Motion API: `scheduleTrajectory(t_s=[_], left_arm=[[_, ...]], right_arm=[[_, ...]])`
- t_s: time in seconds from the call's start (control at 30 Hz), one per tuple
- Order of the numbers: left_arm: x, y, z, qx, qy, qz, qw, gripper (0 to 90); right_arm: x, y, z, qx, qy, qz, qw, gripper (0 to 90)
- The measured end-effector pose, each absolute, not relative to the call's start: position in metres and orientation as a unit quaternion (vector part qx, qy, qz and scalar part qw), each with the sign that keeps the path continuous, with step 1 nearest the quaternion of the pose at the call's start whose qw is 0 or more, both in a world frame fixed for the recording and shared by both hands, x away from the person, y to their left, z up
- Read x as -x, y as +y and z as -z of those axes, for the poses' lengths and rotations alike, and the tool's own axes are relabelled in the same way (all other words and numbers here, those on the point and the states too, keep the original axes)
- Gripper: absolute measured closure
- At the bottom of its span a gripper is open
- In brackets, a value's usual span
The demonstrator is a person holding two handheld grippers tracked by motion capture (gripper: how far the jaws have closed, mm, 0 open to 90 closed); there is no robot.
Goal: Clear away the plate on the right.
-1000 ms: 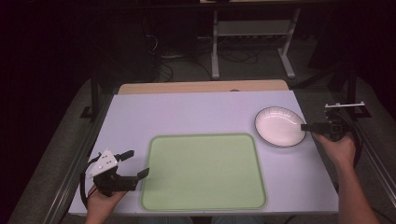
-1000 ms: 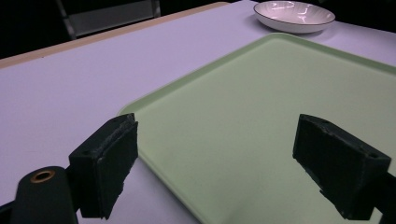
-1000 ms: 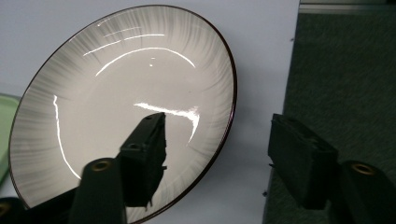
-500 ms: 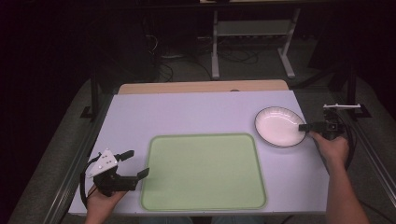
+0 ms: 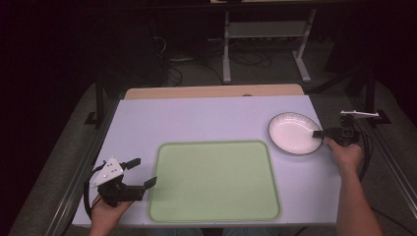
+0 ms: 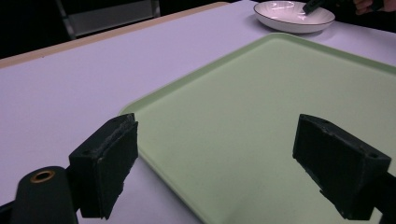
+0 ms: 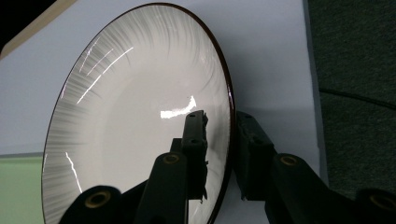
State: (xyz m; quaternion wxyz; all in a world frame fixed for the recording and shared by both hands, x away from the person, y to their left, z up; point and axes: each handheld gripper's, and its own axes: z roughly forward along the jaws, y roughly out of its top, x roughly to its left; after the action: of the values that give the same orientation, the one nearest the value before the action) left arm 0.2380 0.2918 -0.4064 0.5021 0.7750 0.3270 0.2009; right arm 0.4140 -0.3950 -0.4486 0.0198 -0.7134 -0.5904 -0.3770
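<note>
Right gripper view: plate (image 7: 135,116) rim is being pinched by the closing right gripper (image 7: 219,154), for lifting.
Left gripper (image 6: 224,172): being held wide open, empty, over the tray (image 6: 261,116).

Lab-like workroom — bare white table (image 5: 211,118) on a metal frame, dark carpet, cables (image 5: 246,56) underneath

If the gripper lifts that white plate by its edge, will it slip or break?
It might slip: the plate looks glossy, with bright glints, and the right gripper pinches only its thin rim, one jaw inside, one outside. It seems stiff, so it shouldn't bend, but held at one edge it may tilt. It looks like ceramic, so a drop onto the table could chip it.
</note>
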Motion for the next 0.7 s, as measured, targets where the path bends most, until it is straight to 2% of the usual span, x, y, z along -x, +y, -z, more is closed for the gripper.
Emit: scheduleTrajectory(t_s=[0.37, 0.7], left_arm=[[-0.238, 0.292, 0.406, -0.775, 0.327, -0.201, 0.502, 13.7], [-0.238, 0.293, 0.406, -0.774, 0.328, -0.202, 0.503, 13.7]], right_arm=[[-0.410, -0.401, 0.458, 0.731, -0.546, 0.407, 0.048, 82.5], [-0.407, -0.403, 0.461, 0.745, -0.512, 0.423, 0.059, 83.5]])
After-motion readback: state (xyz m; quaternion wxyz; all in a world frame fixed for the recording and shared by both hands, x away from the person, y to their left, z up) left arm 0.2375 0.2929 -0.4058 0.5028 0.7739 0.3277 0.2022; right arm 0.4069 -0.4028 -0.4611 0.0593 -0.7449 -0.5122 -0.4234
